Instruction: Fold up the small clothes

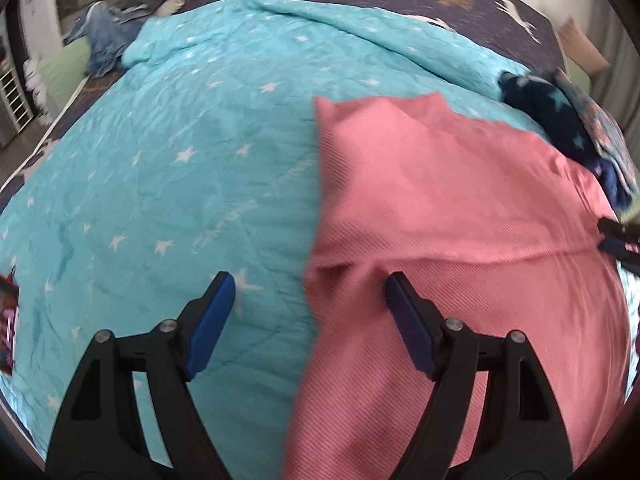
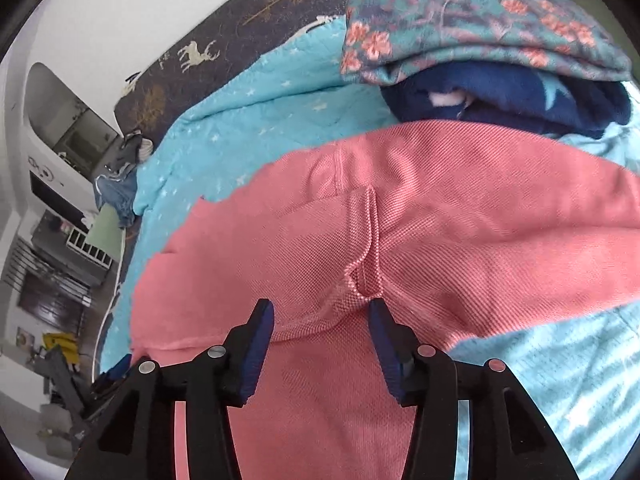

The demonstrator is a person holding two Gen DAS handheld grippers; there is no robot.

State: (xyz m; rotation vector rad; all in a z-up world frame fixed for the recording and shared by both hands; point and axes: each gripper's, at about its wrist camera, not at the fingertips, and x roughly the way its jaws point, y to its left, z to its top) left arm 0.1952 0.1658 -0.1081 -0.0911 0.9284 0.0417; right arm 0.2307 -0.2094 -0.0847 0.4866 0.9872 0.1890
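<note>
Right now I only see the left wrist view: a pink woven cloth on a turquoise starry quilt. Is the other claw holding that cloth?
Observer: No. The right claw is open over the pink woven cloth, pinching nothing.
Operator: Is the cloth flat there?
Observer: Not quite. A narrow raised pucker runs away from the claw's tip.
Operator: And the dark bundle at my far right?
Observer: A navy fleece, with a folded teal cloth printed with coral flowers lying on top.
</note>
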